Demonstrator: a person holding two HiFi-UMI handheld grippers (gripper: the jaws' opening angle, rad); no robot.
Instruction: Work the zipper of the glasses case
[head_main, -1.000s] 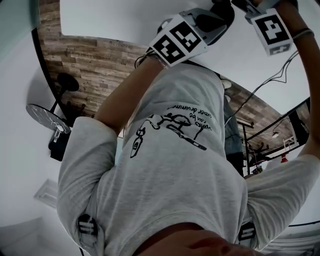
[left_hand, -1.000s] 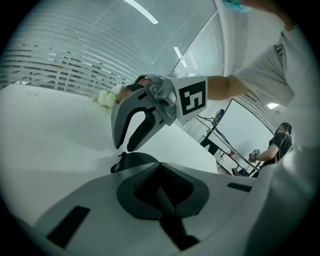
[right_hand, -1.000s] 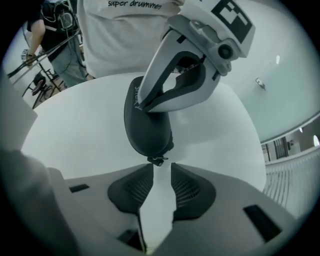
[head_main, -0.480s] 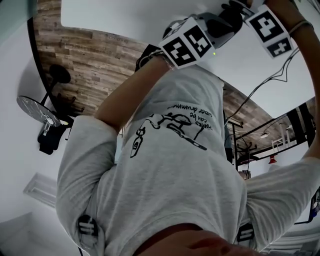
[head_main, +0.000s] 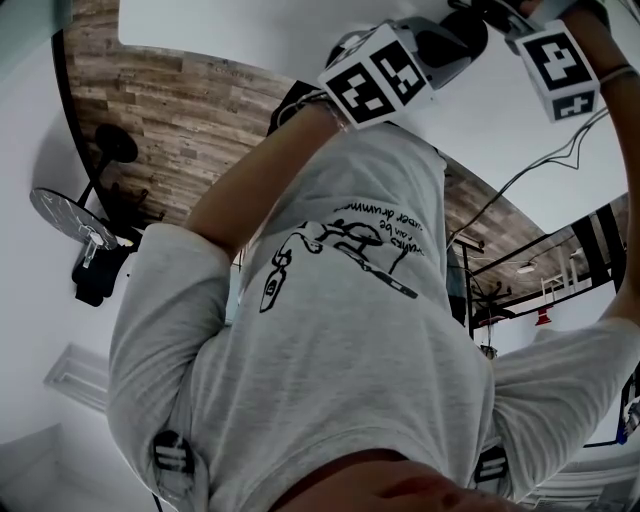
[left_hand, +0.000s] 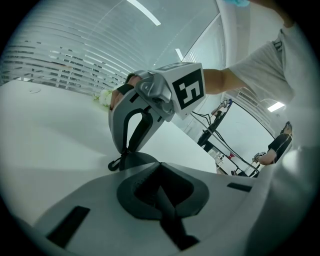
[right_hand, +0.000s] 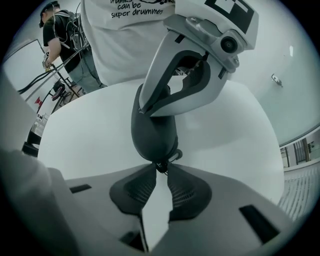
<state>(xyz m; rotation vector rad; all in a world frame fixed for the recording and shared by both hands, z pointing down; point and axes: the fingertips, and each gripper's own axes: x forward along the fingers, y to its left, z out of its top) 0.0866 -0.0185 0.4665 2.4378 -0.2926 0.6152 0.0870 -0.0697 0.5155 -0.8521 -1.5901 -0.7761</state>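
Dark grey hard shell, oval and smooth: that's the one glasses case (right_hand: 152, 132), and both claws are on it. The left claw (left_hand: 160, 180) has its jaws clamped round the case's far half, holding it up off the round white counter (right_hand: 240, 135). The near end of the case hangs right at the tips of the right claw (right_hand: 160, 170), which points down at it. One small black zipper pull (right_hand: 161, 166) sits at that end, and the right claw's jaws have just been closing. Their tips now pinch the pull, with only a narrow wedge of gap behind them. One thin dark ring (right_hand: 173, 156) dangles just beside those tips. From the head view, the two claws meet at the top of the picture, and two black-and-white marker cubes show, the left cube (head_main: 378, 75) and the right cube (head_main: 560, 68). One other person (right_hand: 55, 27) stands well beyond the left claw, in the background.
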